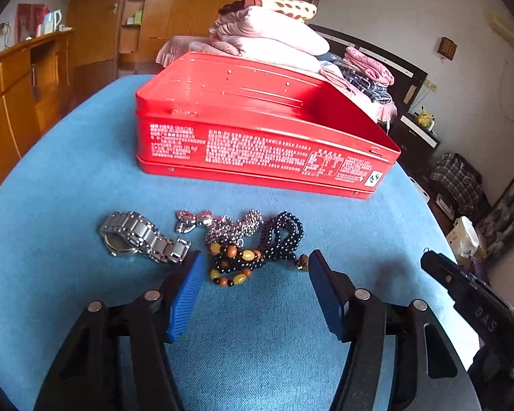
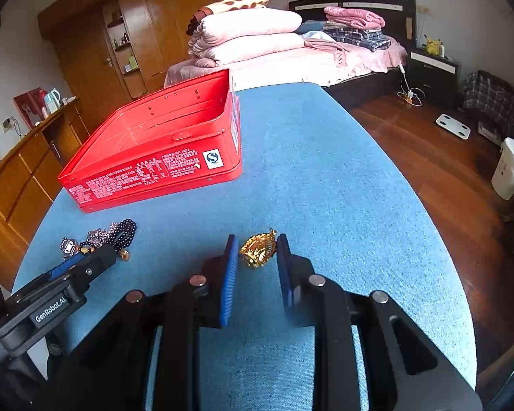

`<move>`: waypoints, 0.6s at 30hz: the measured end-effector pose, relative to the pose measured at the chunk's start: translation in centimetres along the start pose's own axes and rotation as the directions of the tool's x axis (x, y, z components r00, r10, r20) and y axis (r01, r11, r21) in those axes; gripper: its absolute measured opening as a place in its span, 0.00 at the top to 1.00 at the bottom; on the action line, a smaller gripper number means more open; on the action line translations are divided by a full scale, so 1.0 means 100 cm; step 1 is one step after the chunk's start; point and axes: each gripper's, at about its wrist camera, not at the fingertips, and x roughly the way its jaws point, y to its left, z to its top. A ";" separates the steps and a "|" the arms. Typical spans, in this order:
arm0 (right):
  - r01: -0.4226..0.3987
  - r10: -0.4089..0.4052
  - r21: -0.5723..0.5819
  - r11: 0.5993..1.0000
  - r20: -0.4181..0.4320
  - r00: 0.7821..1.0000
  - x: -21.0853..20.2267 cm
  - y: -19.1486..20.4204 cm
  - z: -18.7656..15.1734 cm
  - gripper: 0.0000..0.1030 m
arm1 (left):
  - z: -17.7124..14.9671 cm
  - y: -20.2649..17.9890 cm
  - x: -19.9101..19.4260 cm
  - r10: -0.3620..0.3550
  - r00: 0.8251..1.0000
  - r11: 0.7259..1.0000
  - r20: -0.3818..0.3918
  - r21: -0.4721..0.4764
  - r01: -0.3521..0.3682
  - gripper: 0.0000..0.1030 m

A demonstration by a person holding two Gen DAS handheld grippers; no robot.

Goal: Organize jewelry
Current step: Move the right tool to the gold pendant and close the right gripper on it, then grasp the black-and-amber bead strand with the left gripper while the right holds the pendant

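Note:
An open red tin box stands on the blue table; it also shows in the right wrist view. In front of it lie a silver watch, silver beads, black bead strands and amber beads. My left gripper is open, its blue pads either side of the bead pile. My right gripper has its pads close on both sides of a gold jewelry piece resting on the table; firm contact is unclear.
The blue cloth table ends at the right over a wooden floor. A bed with folded bedding lies behind, and a wooden cabinet stands on the left. The left gripper body shows in the right wrist view.

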 end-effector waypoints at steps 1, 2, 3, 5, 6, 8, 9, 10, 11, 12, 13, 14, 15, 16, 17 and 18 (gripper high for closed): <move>-0.001 0.001 -0.001 1.000 -0.001 1.000 0.000 0.000 -0.001 0.79 | 0.001 -0.001 0.002 0.002 1.000 1.000 -0.007 0.003 -0.002 0.40; -0.002 0.002 -0.001 1.000 -0.004 1.000 0.001 0.000 0.000 0.79 | 0.002 -0.002 0.003 0.008 1.000 1.000 -0.013 0.006 -0.008 0.40; -0.004 0.004 0.000 1.000 -0.005 1.000 0.001 0.001 -0.001 0.79 | 0.002 -0.002 0.002 0.010 1.000 1.000 -0.014 0.008 -0.010 0.40; -0.005 0.005 -0.003 1.000 -0.004 1.000 0.001 0.002 -0.001 0.79 | 0.003 -0.005 0.004 0.021 1.000 1.000 -0.022 0.014 -0.021 0.51; -0.006 0.006 -0.005 1.000 -0.004 1.000 0.001 0.003 -0.001 0.79 | 0.004 -0.006 0.004 0.027 0.999 1.000 -0.022 0.015 -0.026 0.53; -0.004 0.004 -0.008 1.000 -0.003 1.000 0.001 0.004 -0.001 0.79 | 0.004 -0.006 0.005 0.007 1.000 1.000 -0.029 0.021 -0.007 0.71; -0.002 0.002 -0.009 1.000 -0.004 1.000 0.002 0.004 -0.001 0.79 | 0.004 -0.006 0.005 0.006 1.000 1.000 -0.029 0.024 -0.005 0.71; 0.000 0.000 -0.011 1.000 -0.005 1.000 0.003 0.005 -0.001 0.79 | 0.003 -0.006 0.003 0.004 1.000 1.000 -0.026 0.026 -0.004 0.73; 0.002 -0.002 -0.013 1.000 -0.007 1.000 0.004 0.006 -0.001 0.79 | 0.002 -0.006 0.002 -0.003 1.000 1.000 -0.024 0.029 0.004 0.76; 0.003 -0.003 -0.015 1.000 -0.008 1.000 0.004 0.007 -0.002 0.79 | 0.002 -0.006 0.002 -0.010 1.000 0.999 -0.023 0.031 0.010 0.77; 0.003 -0.004 -0.019 1.000 -0.008 1.000 0.005 0.008 -0.002 0.79 | 0.001 -0.006 0.002 -0.017 1.000 0.999 -0.023 0.033 0.018 0.78; 0.004 -0.004 -0.022 1.000 -0.007 1.000 0.005 0.008 -0.002 0.79 | 0.002 -0.005 0.001 -0.025 1.000 0.999 -0.019 0.032 0.025 0.79; 0.005 -0.005 -0.026 1.000 -0.006 1.000 0.004 0.009 -0.003 0.79 | 0.002 -0.004 0.000 -0.036 0.999 0.999 -0.014 0.029 0.037 0.79; 0.005 -0.005 -0.028 1.000 -0.004 1.000 0.004 0.010 -0.003 0.79 | 0.001 -0.003 -0.002 -0.040 0.999 0.999 -0.006 0.031 0.040 0.80; 0.005 -0.005 -0.030 1.000 -0.002 1.000 0.004 0.010 -0.002 0.79 | 0.000 -0.004 -0.006 -0.040 0.999 0.998 0.003 0.038 0.040 0.80; 0.006 -0.006 -0.031 1.000 0.000 1.000 0.003 0.010 -0.002 0.79 | -0.002 -0.003 -0.011 -0.042 0.999 0.998 0.016 0.049 0.041 0.81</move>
